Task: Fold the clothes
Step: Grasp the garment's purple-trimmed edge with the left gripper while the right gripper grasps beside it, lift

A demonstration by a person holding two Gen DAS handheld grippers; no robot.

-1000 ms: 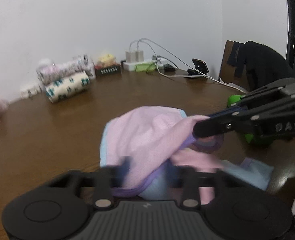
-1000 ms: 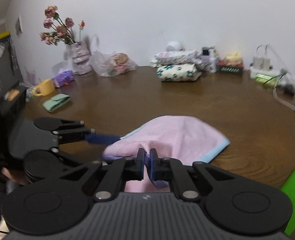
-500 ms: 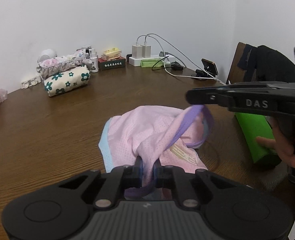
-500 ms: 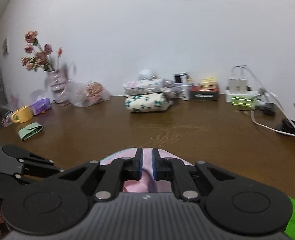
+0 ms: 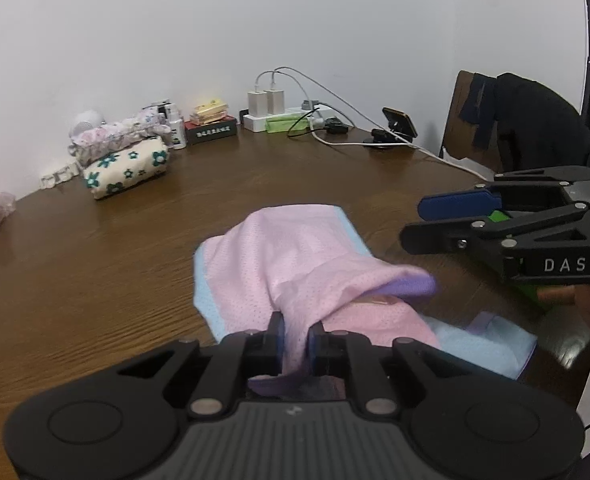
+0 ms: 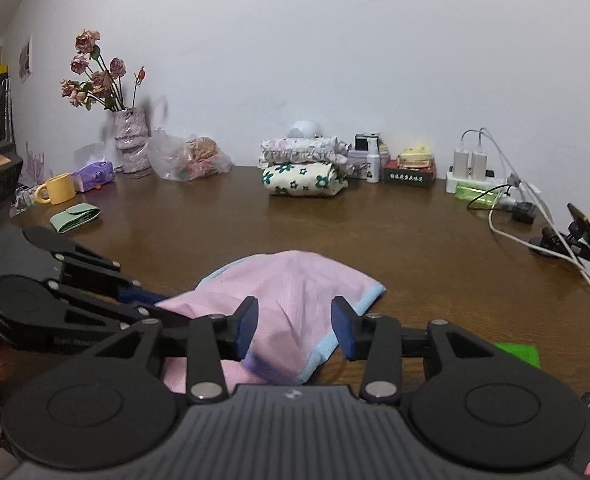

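Note:
A pink mesh garment [image 5: 295, 256] with light-blue trim and a purple hem lies bunched on the brown table [image 5: 95, 280]. My left gripper [image 5: 295, 330] is shut on a fold of its pink cloth, which rises from the table into the jaws. In the right wrist view the same pink garment [image 6: 295, 300] lies below my right gripper [image 6: 295, 324], which stands open with nothing held between its blue pads [image 6: 341, 330]. The right gripper [image 5: 415, 220] also shows in the left wrist view, to the right of the garment and apart from it.
Folded floral clothes [image 6: 303, 168] are stacked at the back by the wall. A power strip with chargers and cables [image 6: 491, 184], a phone on a stand [image 6: 579, 232], a vase of dried flowers [image 6: 129, 140], a yellow mug [image 6: 57, 189] and a green object [image 6: 517, 354] ring the table. A chair with dark clothing [image 5: 527, 128] stands right.
My right gripper has opened and let go of the purple hem, which dropped back onto the garment. The left gripper keeps its hold on the pink cloth.

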